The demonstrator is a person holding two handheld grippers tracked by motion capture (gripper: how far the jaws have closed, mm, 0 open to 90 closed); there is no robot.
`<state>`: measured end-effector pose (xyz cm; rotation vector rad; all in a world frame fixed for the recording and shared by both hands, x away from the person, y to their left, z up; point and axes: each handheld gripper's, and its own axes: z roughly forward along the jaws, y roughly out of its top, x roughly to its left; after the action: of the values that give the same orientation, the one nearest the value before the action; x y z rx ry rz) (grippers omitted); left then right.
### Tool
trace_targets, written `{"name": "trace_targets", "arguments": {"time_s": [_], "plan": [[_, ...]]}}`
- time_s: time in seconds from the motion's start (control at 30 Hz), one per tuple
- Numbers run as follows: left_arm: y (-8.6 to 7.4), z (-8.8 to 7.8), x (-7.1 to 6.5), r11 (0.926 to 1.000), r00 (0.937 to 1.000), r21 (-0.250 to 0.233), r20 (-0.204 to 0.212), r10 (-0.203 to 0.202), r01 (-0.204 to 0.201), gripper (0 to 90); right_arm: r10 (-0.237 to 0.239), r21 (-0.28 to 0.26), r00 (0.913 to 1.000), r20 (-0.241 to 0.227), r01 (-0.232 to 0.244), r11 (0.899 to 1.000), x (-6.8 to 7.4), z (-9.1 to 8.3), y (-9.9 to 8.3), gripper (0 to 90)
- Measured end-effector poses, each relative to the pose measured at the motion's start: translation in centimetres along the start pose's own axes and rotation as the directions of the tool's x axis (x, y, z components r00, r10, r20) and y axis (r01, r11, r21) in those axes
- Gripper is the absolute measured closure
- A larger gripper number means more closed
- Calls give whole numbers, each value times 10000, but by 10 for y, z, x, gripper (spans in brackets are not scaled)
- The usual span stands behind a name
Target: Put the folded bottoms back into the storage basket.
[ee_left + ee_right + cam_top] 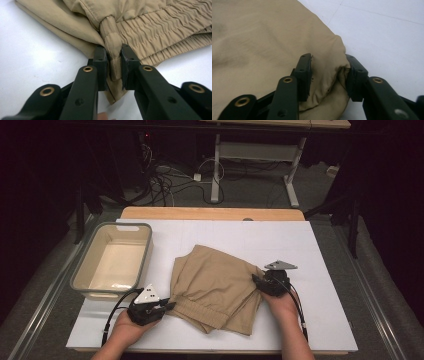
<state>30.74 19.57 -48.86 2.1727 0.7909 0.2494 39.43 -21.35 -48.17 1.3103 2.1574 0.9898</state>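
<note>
Left gripper (114, 62) clamped on shorts (215, 287) waistband corner, right gripper (328, 75) pinching bunched edge opposite; shorts folded mid-table beside bin (112, 260). Probably lifting next: raise both together, keep cloth taut, avoid unfolding

Tan shorts (215, 287) lie folded, seemingly in half, mid-table on the white board, elastic waistband (160, 30) toward the near edge.

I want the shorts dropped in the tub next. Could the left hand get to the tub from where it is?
Probably yes. The tub sits just beyond the left hand with bare table between them, though its tongs are clamped on the shorts, which the right tongs also grip.
</note>
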Motion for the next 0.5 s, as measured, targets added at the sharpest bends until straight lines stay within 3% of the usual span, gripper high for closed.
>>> {"name": "trace_targets", "arguments": {"time_s": [0.3, 0.5], "plan": [[0, 0, -1, 10000, 10000, -14, -42, 46, -46, 758, 249, -38, 9984, -517, -251, 9997, -5, 0, 0, 824], [0, 0, -1, 10000, 10000, -9, -43, 50, -50, 759, 235, -35, 9971, -723, -238, 9997, -5, 0, -1, 847]]}}
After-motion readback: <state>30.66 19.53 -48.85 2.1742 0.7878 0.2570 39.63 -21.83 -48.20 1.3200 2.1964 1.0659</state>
